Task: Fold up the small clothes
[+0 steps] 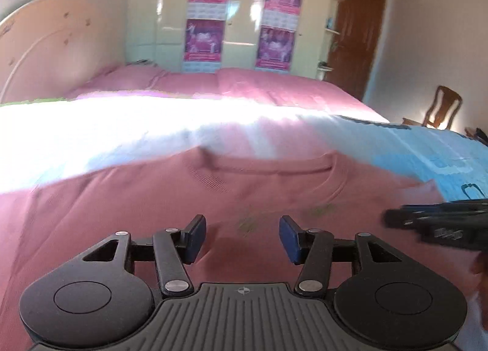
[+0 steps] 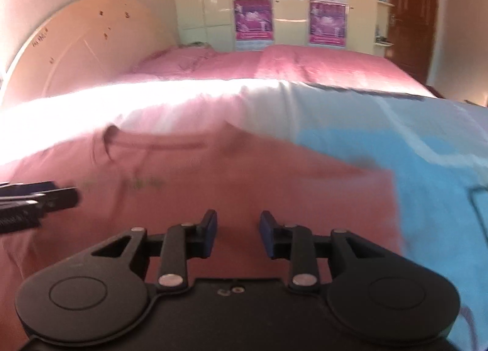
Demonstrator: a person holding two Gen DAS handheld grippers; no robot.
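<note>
Left wrist only: blurry chair (image 1: 442, 108), seemingly.

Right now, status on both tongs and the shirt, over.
Left tongs and right tongs open, empty, above the cloth. Pink shirt spread flat on blue sheet, unfolded. Nothing in the way.

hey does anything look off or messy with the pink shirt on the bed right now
Nothing damaged or spilled. The pink shirt lies spread on the blue sheet, with a small rumple beside its neckline. Both pictures are blurred, so finer creases cannot be judged.
</note>
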